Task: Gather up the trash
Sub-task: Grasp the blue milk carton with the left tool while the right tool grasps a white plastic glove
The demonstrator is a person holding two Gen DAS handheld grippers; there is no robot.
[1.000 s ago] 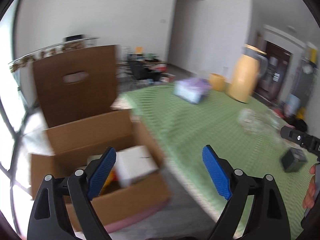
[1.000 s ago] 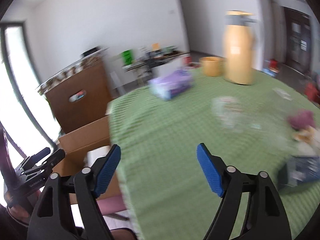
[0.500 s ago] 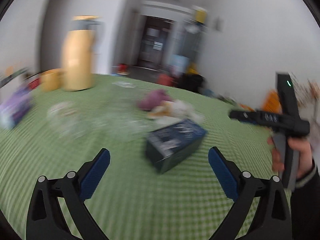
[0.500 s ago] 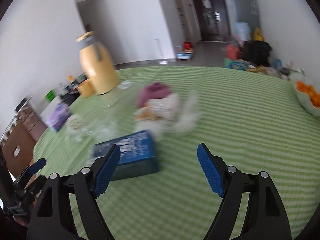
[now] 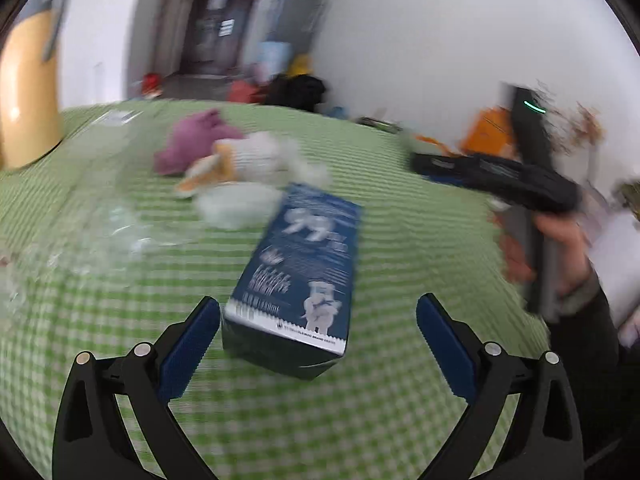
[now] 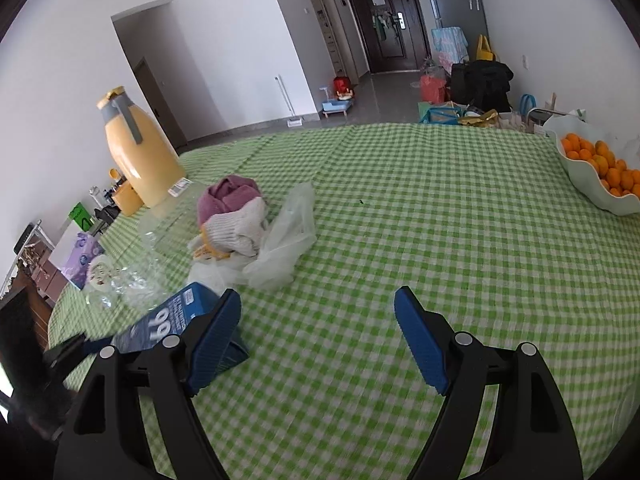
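Green-checked cloth covers the counter (image 6: pixel 440 208); trash sits bunched at its left. Left hand-held gripper (image 5: pixel 318 322) has just been opening, jaws wide, w/ the dark blue printed carton (image 5: pixel 304 272) lying between them, ungripped (likely next pick). Right hand-held gripper (image 6: pixel 318 318) gapes empty over bare cloth, w/ plenty of room.

One blue carton (image 5: pixel 304 276), one flask (image 6: pixel 138 156) (yellow), two claws.

Yellow thermos (image 6: pixel 138 156) upright on green checked tablecloth (image 6: pixel 420 208); white bowl (image 6: pixel 588 184) of oranges (image 6: pixel 600 160) far right.
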